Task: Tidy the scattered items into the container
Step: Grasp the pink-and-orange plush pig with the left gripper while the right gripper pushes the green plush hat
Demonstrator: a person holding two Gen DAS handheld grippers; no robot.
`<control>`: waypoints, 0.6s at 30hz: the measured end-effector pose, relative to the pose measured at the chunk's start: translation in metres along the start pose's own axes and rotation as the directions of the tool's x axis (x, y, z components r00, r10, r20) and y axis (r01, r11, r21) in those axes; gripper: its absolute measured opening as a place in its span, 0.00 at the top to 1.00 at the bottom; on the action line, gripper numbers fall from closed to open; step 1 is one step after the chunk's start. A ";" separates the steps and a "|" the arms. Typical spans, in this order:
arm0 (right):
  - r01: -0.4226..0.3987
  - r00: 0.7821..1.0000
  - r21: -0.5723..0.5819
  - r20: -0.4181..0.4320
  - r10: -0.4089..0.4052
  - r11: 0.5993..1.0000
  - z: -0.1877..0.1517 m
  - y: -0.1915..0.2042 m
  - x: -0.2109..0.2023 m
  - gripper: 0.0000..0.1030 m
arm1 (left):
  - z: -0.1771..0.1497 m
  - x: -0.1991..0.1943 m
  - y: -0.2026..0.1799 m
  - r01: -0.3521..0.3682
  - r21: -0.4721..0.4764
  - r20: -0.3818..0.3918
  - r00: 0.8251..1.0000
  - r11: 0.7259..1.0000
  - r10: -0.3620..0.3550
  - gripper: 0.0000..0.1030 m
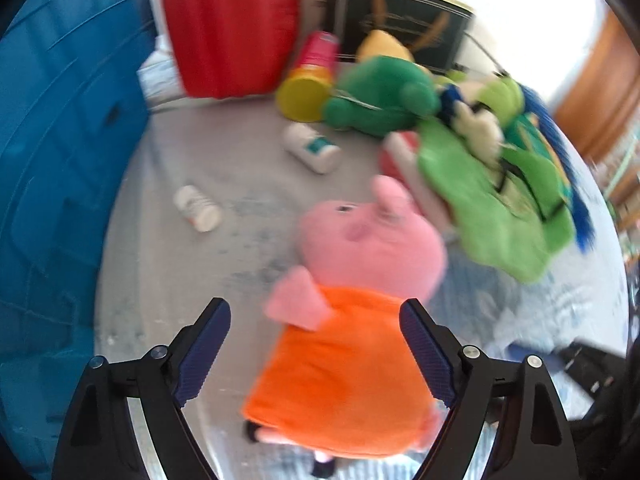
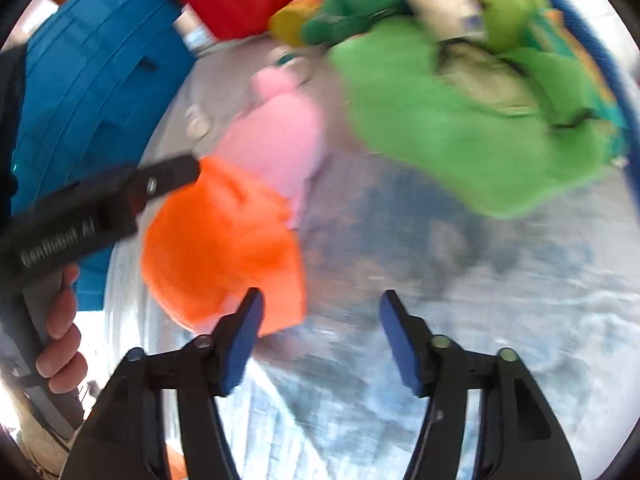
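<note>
The pig toy point(image 1: 360, 280) in its orange dress lies flat on the grey surface point(image 1: 200, 280), just beside the blue container point(image 1: 60, 160). Our left gripper point(image 1: 316, 344) hangs over the dress, fingers point(image 1: 208, 352) wide apart and not pressing it. We judge the step is to grasp this toy: lower squarely, straddle the dress, and close on its bulk, not a loose fold. Our right gripper point(image 2: 320, 344) stands open and empty over bare surface, clear of the toy. Two small bottles point(image 1: 198, 208) and the green cloth point(image 1: 492, 208) wait beyond.
</note>
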State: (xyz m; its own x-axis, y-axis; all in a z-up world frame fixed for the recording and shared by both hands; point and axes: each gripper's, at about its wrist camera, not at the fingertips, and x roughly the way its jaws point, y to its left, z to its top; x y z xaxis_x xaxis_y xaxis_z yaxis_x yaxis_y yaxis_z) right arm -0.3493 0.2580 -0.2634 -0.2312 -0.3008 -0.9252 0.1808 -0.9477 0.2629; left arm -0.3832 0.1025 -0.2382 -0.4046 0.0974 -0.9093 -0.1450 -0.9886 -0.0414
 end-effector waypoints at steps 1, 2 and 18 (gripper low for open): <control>0.010 1.000 0.009 0.015 -0.010 1.000 0.001 -0.005 -0.007 0.28 | 0.002 0.001 -0.006 0.003 0.015 -0.005 1.000 1.000 -0.003 0.15; 0.019 0.999 0.021 0.034 -0.020 1.000 0.002 -0.011 -0.015 0.26 | 0.004 0.002 -0.012 0.005 0.027 -0.011 1.000 1.000 -0.004 0.15; 0.127 0.965 0.278 0.189 -0.184 0.952 0.057 -0.138 -0.060 0.21 | 0.021 0.058 -0.050 -0.061 0.095 -0.116 0.991 0.994 0.072 0.15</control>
State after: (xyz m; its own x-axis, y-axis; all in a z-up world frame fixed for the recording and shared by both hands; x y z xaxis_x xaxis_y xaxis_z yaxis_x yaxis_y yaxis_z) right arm -0.4148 0.4009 -0.2284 -0.4374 -0.1361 -0.8889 -0.1227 -0.9702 0.2089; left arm -0.4186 0.1601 -0.2797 -0.3062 0.0121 -0.9519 -0.2050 -0.9773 0.0535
